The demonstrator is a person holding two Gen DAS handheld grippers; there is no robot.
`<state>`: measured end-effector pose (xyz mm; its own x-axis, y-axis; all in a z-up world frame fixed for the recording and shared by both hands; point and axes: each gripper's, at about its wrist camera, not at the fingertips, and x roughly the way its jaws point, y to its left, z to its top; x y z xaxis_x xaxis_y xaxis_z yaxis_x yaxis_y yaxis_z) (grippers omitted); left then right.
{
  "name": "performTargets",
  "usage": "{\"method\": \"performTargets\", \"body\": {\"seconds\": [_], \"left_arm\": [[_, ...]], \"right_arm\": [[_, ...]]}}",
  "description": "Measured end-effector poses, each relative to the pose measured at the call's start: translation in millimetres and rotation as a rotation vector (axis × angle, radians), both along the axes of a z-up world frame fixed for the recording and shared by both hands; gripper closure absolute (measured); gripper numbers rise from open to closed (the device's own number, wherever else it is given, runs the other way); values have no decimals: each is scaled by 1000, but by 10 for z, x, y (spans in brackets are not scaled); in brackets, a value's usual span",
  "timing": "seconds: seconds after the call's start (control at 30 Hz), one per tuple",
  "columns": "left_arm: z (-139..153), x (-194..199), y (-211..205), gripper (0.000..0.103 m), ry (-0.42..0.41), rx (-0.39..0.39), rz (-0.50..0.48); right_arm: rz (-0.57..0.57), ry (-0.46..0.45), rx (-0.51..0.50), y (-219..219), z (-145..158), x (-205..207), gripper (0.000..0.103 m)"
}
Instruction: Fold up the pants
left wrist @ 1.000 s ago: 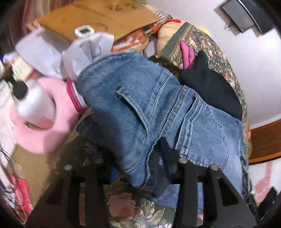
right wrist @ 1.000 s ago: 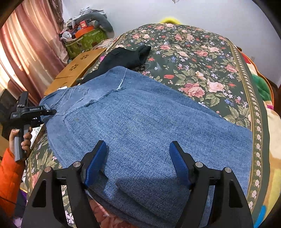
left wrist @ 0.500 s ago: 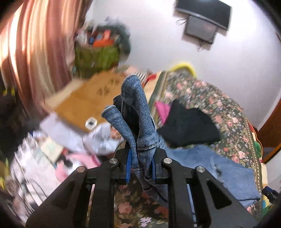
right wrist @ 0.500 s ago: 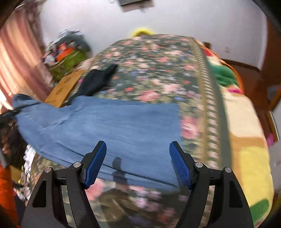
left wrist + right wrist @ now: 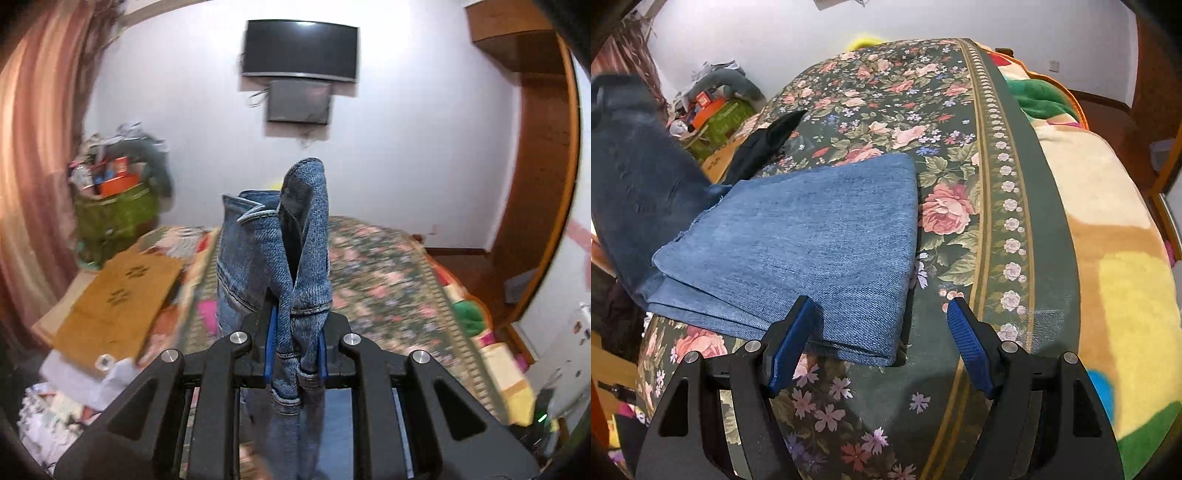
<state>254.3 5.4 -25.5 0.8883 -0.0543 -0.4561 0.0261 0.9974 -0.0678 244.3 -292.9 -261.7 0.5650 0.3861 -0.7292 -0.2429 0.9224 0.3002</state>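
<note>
The blue jeans (image 5: 812, 236) lie with their legs folded flat on the floral bed cover (image 5: 886, 96). Their waist end (image 5: 635, 162) rises off the bed at the left. My left gripper (image 5: 295, 347) is shut on the bunched waistband (image 5: 291, 251) and holds it up in the air above the bed. My right gripper (image 5: 882, 343) is open and empty, low over the bed at the near right corner of the folded legs; its left finger (image 5: 792, 343) is over the denim's edge.
A black garment (image 5: 764, 144) lies on the bed behind the jeans. A brown cardboard box (image 5: 122, 295) and clutter sit left of the bed. A striped blanket (image 5: 1108, 258) covers the bed's right side. A TV (image 5: 299, 51) hangs on the far wall.
My left gripper has closed on the waistband and lifted it high, pulling the waist end up off the bed. My right gripper has shifted right toward the jeans' hem corner.
</note>
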Motion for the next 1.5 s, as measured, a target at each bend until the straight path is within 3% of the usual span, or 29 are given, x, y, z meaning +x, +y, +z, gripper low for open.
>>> {"method": "performTargets", "body": {"seconds": [0.1, 0.2, 0.43, 0.57, 0.67, 0.7, 0.77, 0.83, 0.87, 0.93, 1.07, 1.17, 1.3, 1.5], "left_arm": [[-25, 139, -428, 86, 20, -26, -89], [-226, 282, -872, 86, 81, -23, -174], [-1002, 408, -1555, 87, 342, -69, -392], [-1286, 290, -1822, 87, 426, 3, -462], [-1339, 227, -1936, 86, 448, 77, -486], [-1348, 193, -1956, 84, 450, 99, -489], [-1345, 111, -1982, 68, 467, 113, -517], [-1305, 89, -1926, 40, 458, 41, -578], [-1245, 72, -1877, 33, 429, 13, -585], [-1121, 42, -1800, 21, 370, 7, -561], [-976, 181, -1556, 15, 297, 78, -442], [-1007, 441, -1289, 11, 292, 132, -342], [-1206, 908, -864, 9, 349, 219, -216], [-1739, 1575, -343, 9, 508, 289, -84]], "right_arm": [[6, -2, 10, -22, -6, -5, 32], [12, -2, 21, -29, -3, -13, 32], [45, -7, 36, -11, 6, -166, 32], [49, -20, 7, 13, 7, -248, 32], [48, -22, 13, 8, 14, -281, 32], [46, -22, 19, 1, 19, -296, 32], [41, -21, 28, -3, 30, -317, 32], [38, -20, 39, -16, 46, -338, 32], [36, -19, 42, -17, 51, -351, 32], [29, -18, 49, -30, 63, -363, 32], [22, -18, 62, -53, 97, -391, 32], [23, -22, 69, -60, 128, -394, 32], [38, -24, 74, -8, 161, -411, 32], [59, -19, 68, 112, 179, -384, 32]]}}
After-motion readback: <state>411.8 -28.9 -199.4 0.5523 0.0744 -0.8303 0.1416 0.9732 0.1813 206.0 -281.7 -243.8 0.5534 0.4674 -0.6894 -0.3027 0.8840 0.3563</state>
